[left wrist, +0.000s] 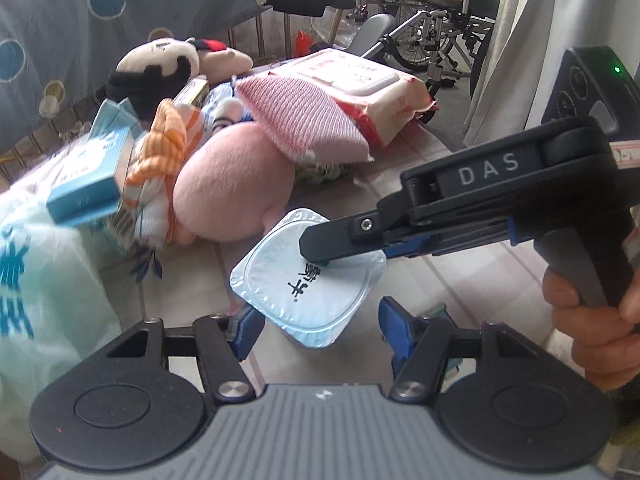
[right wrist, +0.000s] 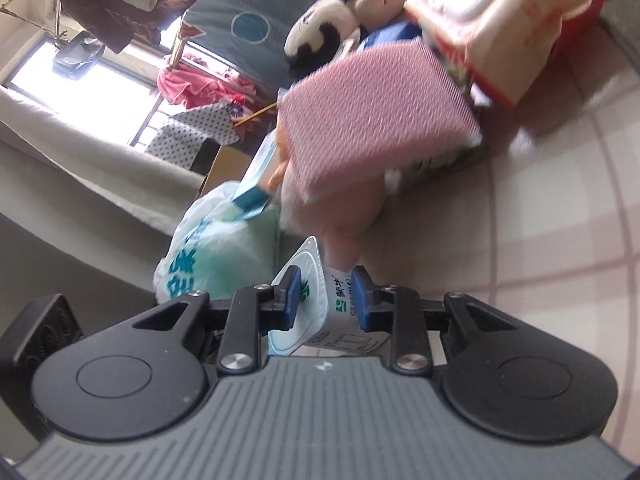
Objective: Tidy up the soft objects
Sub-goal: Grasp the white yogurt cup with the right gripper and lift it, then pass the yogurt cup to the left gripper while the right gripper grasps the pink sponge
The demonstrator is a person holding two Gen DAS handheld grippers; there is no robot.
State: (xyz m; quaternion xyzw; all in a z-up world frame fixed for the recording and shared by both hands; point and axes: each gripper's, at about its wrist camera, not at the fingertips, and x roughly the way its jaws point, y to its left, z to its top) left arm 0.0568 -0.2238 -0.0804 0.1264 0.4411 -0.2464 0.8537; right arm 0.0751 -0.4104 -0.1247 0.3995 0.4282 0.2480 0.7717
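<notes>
Foil, shiny and pale blue, covers the top of the little yogurt cup (left wrist: 308, 280) that my right claw (right wrist: 326, 298) is grasping. One blue pad presses on the foil lid and the other on the cup's bottom, so the cup lies tipped on its side between them. My left claw (left wrist: 320, 324) sits just below the cup with its pads spread wide, holding nothing.

Just past the cup, in front of both claws, is the soft pile. The pink plush (left wrist: 236, 188) lies nearest, almost touching the cup. The pink knitted cloth (left wrist: 304, 120) rests on top of it, and a pack of wipes (left wrist: 360, 88) leans behind that. The black-and-white doll (left wrist: 160, 68) sits farther back. A blue box (left wrist: 88, 184) and a striped sock bundle (left wrist: 160, 168) are to the left of the plush, above a plastic bag (left wrist: 44, 276).

I think tidying is only part done. The soft things are heaped together but still jumbled, and the cup in my claw has no spot yet.
</notes>
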